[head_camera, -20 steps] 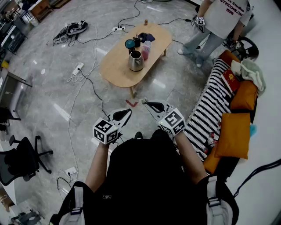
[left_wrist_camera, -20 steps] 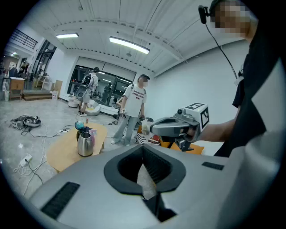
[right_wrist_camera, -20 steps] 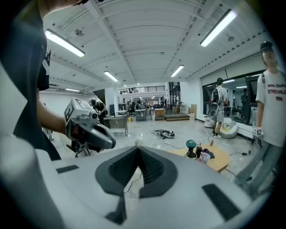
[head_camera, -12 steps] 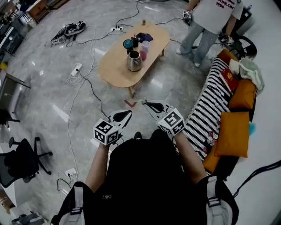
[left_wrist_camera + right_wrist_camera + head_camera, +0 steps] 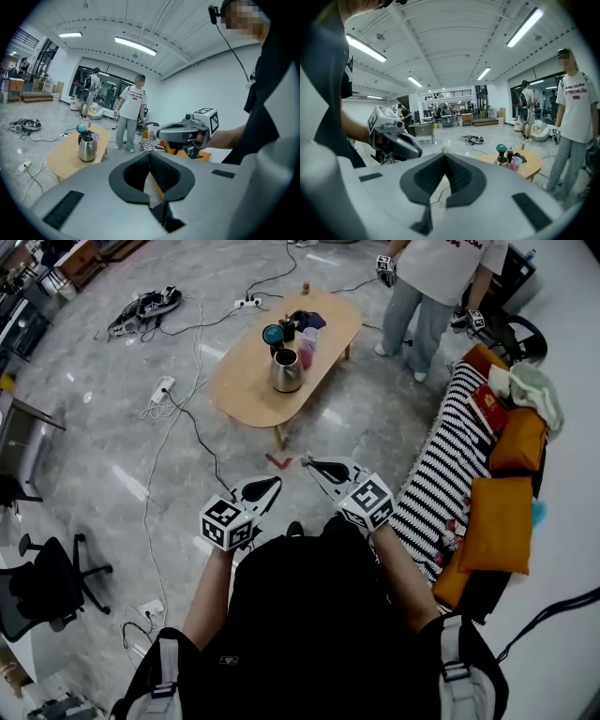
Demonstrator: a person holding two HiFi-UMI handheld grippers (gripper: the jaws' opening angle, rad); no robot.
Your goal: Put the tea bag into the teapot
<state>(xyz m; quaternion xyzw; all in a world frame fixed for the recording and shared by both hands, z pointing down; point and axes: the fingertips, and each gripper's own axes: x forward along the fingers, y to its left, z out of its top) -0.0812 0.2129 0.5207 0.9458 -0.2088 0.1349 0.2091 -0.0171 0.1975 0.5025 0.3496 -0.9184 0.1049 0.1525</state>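
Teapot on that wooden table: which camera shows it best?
The left gripper view: the teapot appears side-on and largest, with its handle visible. The head view shows it from above and smaller. The right gripper view shows it tiny and indistinct, far off on the table.

Only lettering in view is red print on the bystander's white T-shirt (image 5: 576, 110): two short lines, too small and blurred to read, and cut off by the frame edge in the head view. The cubes on the left gripper (image 5: 269, 486) and right gripper (image 5: 311, 463) carry black-and-white square codes, no letters or digits.
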